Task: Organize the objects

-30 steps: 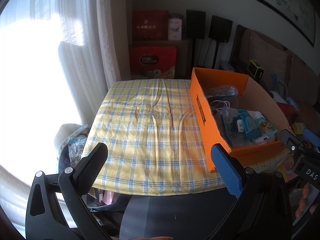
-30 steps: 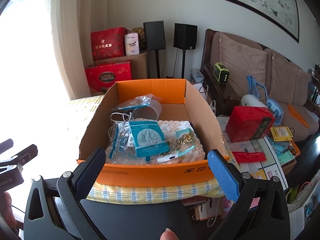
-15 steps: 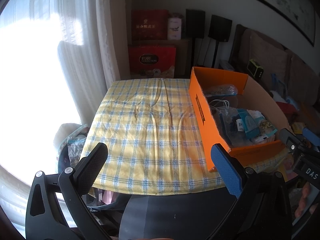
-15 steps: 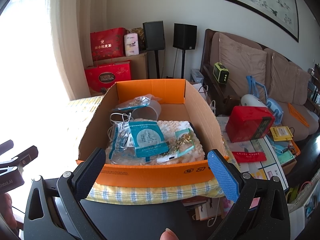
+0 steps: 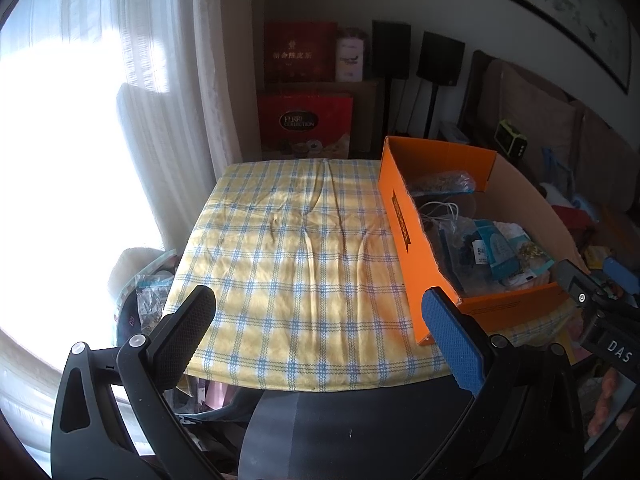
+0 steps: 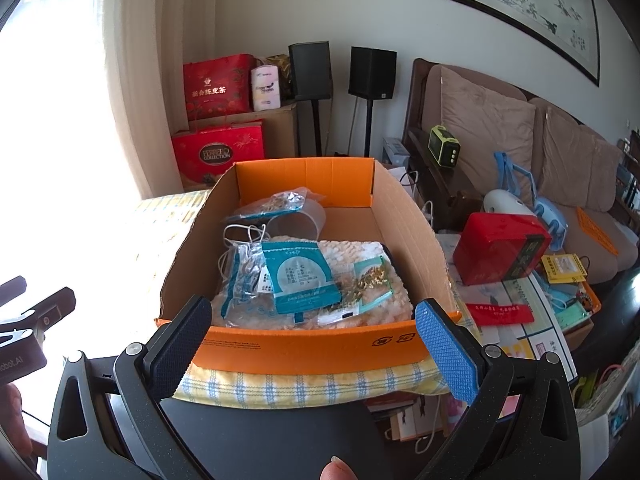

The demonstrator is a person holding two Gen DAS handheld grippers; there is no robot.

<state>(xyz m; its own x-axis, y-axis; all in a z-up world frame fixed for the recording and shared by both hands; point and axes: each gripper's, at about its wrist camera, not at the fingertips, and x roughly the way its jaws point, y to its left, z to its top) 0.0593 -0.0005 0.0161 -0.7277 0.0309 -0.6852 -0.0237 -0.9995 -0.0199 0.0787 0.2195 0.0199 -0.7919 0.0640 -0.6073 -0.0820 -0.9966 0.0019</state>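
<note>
The left gripper (image 5: 320, 328) hangs spread wide over the near edge of the checked tablecloth (image 5: 288, 248), holding nothing. The right gripper (image 6: 314, 334) is likewise spread, empty, just before the near wall of the orange cardboard box (image 6: 312, 346), which sits along the cloth's right edge. Inside the box, toward its near end, a teal packet (image 6: 300, 276) lies on a pale fluffy mat (image 6: 376, 280) beside clear bags; a white cable (image 6: 244, 236) and a clear cup (image 6: 296, 222) lie farther back.
</note>
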